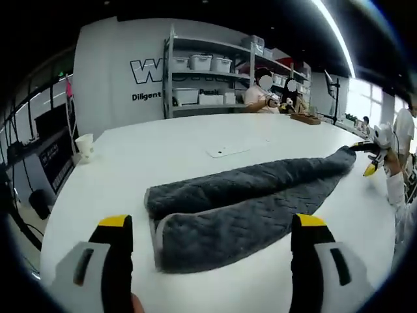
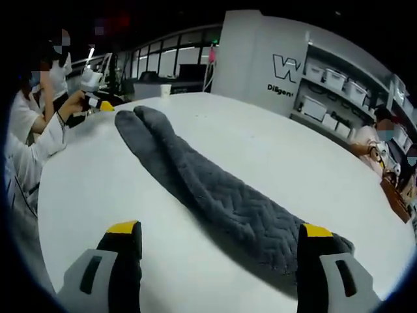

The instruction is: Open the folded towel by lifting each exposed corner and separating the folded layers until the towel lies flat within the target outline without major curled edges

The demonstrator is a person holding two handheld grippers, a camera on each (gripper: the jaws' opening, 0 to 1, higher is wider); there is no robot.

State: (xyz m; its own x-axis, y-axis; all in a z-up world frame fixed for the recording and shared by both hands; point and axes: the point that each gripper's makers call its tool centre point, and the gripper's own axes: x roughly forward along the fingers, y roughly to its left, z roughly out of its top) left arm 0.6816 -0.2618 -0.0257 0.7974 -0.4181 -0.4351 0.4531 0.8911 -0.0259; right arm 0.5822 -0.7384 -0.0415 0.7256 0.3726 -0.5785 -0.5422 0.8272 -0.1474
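A dark grey quilted towel [image 1: 241, 202] lies folded lengthwise in a long strip on the white table [image 1: 169, 143]. In the left gripper view its near end shows two stacked layers between my left gripper's [image 1: 212, 223] open, yellow-tipped jaws. The right gripper [image 1: 371, 160], held by a hand in a white sleeve, sits at the towel's far tip. In the right gripper view the towel [image 2: 215, 195] runs away from my open right gripper [image 2: 219, 229], its near end against the right jaw. The left gripper [image 2: 98, 101] is at the far end.
A paper cup [image 1: 85, 147] stands near the table's left edge. A flat pale sheet [image 1: 228, 150] lies beyond the towel. Shelves with white bins [image 1: 208, 65] line the back wall. People sit at the far right of the table, by a wooden box [image 1: 305, 119].
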